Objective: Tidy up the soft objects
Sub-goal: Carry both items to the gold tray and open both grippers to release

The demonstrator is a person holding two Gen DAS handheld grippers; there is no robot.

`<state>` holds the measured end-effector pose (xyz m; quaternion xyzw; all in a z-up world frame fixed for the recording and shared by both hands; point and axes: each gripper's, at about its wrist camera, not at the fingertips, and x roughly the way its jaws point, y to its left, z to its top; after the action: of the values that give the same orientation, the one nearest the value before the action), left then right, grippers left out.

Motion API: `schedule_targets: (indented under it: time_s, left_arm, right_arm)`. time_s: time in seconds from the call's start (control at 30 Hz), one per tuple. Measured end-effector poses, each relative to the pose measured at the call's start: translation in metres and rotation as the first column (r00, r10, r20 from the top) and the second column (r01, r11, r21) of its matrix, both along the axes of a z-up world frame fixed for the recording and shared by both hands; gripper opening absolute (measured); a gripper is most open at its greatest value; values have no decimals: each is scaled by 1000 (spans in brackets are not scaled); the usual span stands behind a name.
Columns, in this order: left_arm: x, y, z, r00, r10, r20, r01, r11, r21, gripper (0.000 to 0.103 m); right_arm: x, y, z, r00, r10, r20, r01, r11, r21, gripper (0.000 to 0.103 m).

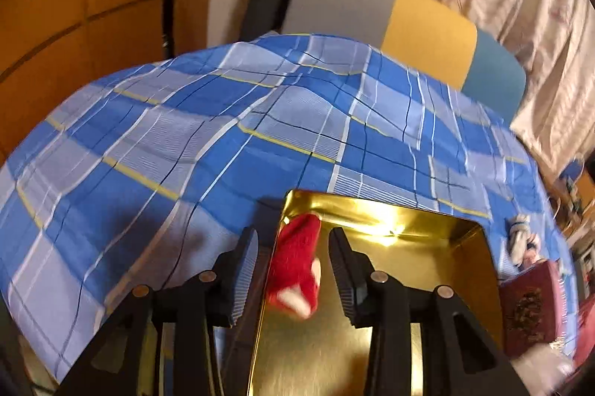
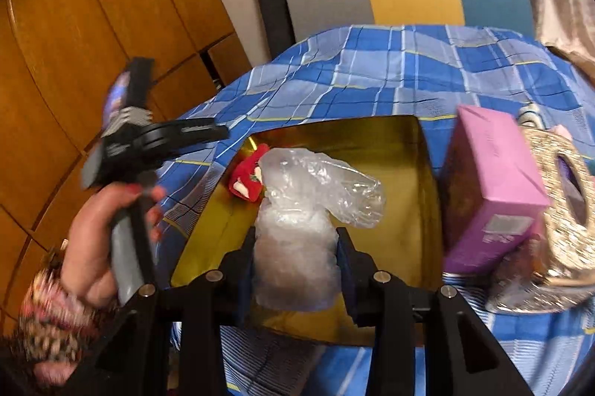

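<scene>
A: Where's the clear plastic bag (image 2: 297, 240) relative to the gold tin (image 2: 401, 173)?

B: Above its open middle, pinched at the lower bunch by the right hand-held gripper (image 2: 296, 247). It looks featherlight, crinkly and slick, so I'd grip gathered folds, not a single layer.

A: And the red plush toy (image 1: 297, 262)?

B: Lying in the tin's far-left corner. Soft and squashy; take it round the body. The left hand-held gripper (image 1: 293, 269) stands parted over it, pads clear of the fabric, nothing held.
</scene>
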<state>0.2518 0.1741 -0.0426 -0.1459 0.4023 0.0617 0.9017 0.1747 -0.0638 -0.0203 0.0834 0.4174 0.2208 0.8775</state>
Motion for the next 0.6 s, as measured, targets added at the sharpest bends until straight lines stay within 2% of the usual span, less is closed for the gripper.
schedule_targets:
  time_s: [0.1, 0.2, 0.37, 0.5, 0.6]
  left_arm:
    - [-25, 8, -1, 1000, 10, 5, -9, 998, -70, 40]
    - [-48, 7, -6, 1000, 28, 3, -27, 998, -56, 40]
    - [-78, -1, -18, 1000, 1, -25, -2, 999, -52, 40]
    - [-86, 1, -18, 1000, -4, -28, 3, 999, -33, 40]
    - [-89, 11, -18, 1000, 20, -22, -21, 998, -53, 40]
  right_arm:
    - [27, 15, -5, 999, 1, -51, 0, 1000, 18, 40]
    - [56, 28, -13, 994, -13, -110, 18, 999, 48, 41]
    - [97, 61, -32, 988, 0, -155, 2, 1000, 9, 41]
    - [125, 79, -52, 980, -19, -198, 17, 1000, -13, 41]
    - [140, 88, -63, 975, -25, -221, 20, 1000, -23, 41]
